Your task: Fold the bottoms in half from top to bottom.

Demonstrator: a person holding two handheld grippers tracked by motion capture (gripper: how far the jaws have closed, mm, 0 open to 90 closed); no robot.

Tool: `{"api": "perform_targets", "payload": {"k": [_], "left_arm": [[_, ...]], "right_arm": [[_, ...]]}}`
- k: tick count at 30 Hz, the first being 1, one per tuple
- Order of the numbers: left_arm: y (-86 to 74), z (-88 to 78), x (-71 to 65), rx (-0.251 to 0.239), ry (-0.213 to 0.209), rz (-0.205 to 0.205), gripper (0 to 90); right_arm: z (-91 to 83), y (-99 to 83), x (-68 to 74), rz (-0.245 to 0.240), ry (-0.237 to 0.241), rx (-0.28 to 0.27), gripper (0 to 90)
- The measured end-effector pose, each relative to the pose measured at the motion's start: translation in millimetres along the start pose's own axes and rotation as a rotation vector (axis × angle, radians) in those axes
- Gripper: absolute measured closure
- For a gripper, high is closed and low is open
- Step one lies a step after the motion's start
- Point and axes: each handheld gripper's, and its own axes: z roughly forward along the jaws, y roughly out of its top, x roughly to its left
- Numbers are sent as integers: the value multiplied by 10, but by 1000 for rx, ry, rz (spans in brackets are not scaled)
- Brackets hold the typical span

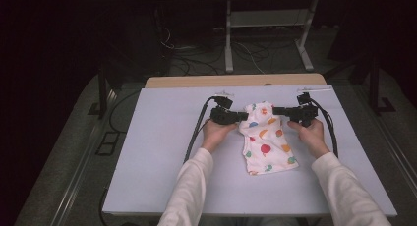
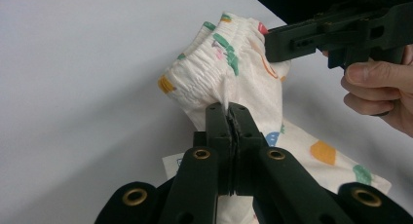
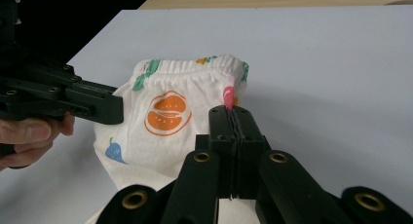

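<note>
Basically both tongs clamp the shorts' (image 1: pixel 265 137) waistband: left gripper (image 1: pixel 242 116), right gripper (image 1: pixel 278 110), opposite sides, lifting it for spreading flat.

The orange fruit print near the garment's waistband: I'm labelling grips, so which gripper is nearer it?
Right. The right gripper pinches the waistband just beside the orange fruit print; the left gripper grips the garment's opposite edge.

White table top (image 1: pixel 162 152) fills centre of high view, wooden edge strip (image 1: pixel 196 81) along far side. Fruit-print white garment (image 1: pixel 268 155) lies right of centre, lower part resting on surface.
</note>
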Motion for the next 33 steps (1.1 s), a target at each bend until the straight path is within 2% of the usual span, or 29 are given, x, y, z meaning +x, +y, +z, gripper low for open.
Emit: {"api": "perform_targets", "payload": {"k": [4,8,15,19,33], "left_arm": [[4,-35,-64,-9,-10,7,885],[-14,-51,-121,6,-14,26,884],[-50,-77,-176,3,-17,31,884],[-59,-95,-231,4,-21,48,884],[-129,-123,-357,8,-29,85,884]], "right_arm": [[-41,-16,36,-3,3,2,874],[-72,-58,50,2,11,9,874],[-139,-114,87,-9,11,12,874],[-169,-132,100,-19,6,18,874],[-288,-232,139,-22,23,-4,874]]}}
